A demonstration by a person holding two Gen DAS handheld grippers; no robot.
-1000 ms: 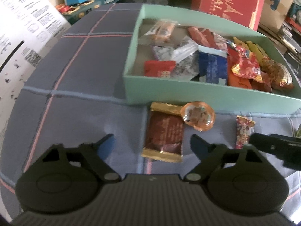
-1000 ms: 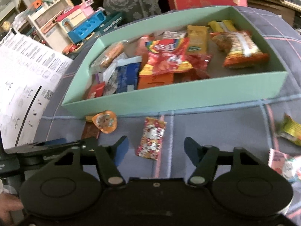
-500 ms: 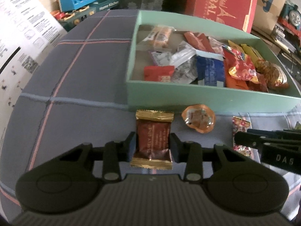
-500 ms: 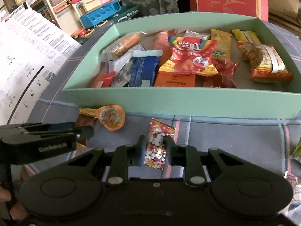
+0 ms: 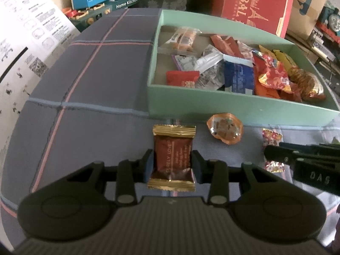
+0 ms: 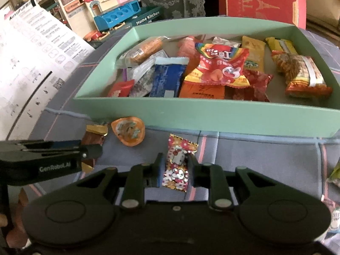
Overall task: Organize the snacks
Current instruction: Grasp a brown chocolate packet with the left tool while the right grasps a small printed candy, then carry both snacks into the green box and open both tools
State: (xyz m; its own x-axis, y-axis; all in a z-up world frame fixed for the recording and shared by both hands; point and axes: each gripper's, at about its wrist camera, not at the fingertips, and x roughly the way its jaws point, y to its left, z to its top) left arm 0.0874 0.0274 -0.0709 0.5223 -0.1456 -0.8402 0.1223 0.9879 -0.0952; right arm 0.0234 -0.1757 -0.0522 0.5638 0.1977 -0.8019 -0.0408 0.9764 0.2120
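Note:
My left gripper (image 5: 172,165) is shut on a dark red snack packet with gold ends (image 5: 172,159), just above the checked cloth in front of the green box (image 5: 233,108). My right gripper (image 6: 174,170) is shut on a small red cartoon candy packet (image 6: 177,163), also in front of the green box (image 6: 212,116). An orange jelly cup (image 5: 225,130) lies on the cloth between the two packets; it shows as the jelly cup (image 6: 128,132) in the right wrist view. The box holds several snack packets. Each gripper shows at the edge of the other's view.
A white printed sheet (image 5: 25,42) rises at the left. Toy kitchen sets (image 6: 114,14) and a red carton (image 5: 255,4) stand behind the table. More packets (image 6: 334,174) lie at the right edge of the cloth.
Both grippers went from wide open to shut on their packets: the left on the dark red packet, the right on the cartoon candy. The packets now sit slightly raised between the fingers.

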